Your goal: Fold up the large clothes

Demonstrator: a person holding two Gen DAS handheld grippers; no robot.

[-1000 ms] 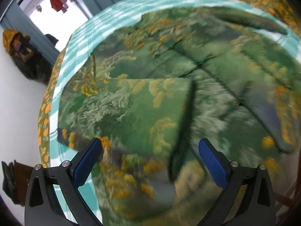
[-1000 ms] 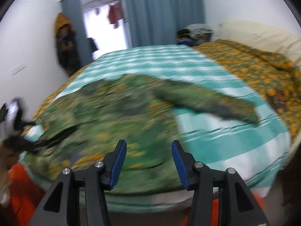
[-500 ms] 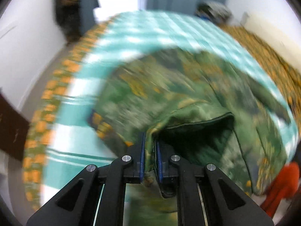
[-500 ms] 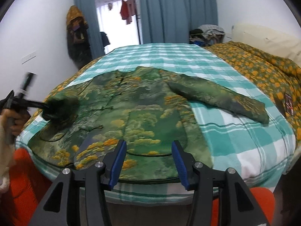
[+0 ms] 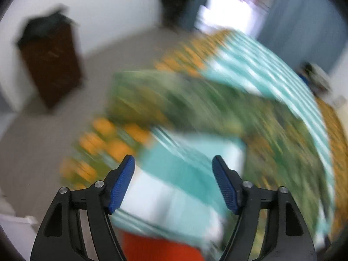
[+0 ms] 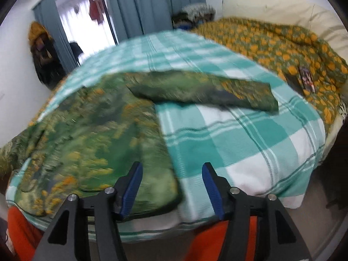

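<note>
A large green shirt with yellow flowers (image 6: 91, 134) lies spread on a teal and white checked sheet (image 6: 239, 134) on a bed. One long sleeve (image 6: 202, 90) stretches out to the right. My right gripper (image 6: 171, 184) hovers over the shirt's near right hem, its jaws opening, with nothing pressed between the blue pads. The left wrist view is badly blurred: the shirt (image 5: 217, 108) lies beyond my left gripper (image 5: 174, 180), whose jaws are opening and hold nothing, over the sheet's near left corner (image 5: 184, 174).
An orange and green flowered quilt (image 6: 282, 43) and a cream pillow (image 6: 282, 6) fill the bed's far right. A dark wooden cabinet (image 5: 50, 65) stands by the white wall on the left. Blue curtains (image 6: 148, 4) and a bright doorway are beyond the bed. Orange trouser legs (image 6: 19, 228) show below.
My left gripper, open over the shirt, shut on a fold, then let go and swung left, off the shirt. My right gripper moved right along the near hem and widened slightly.
</note>
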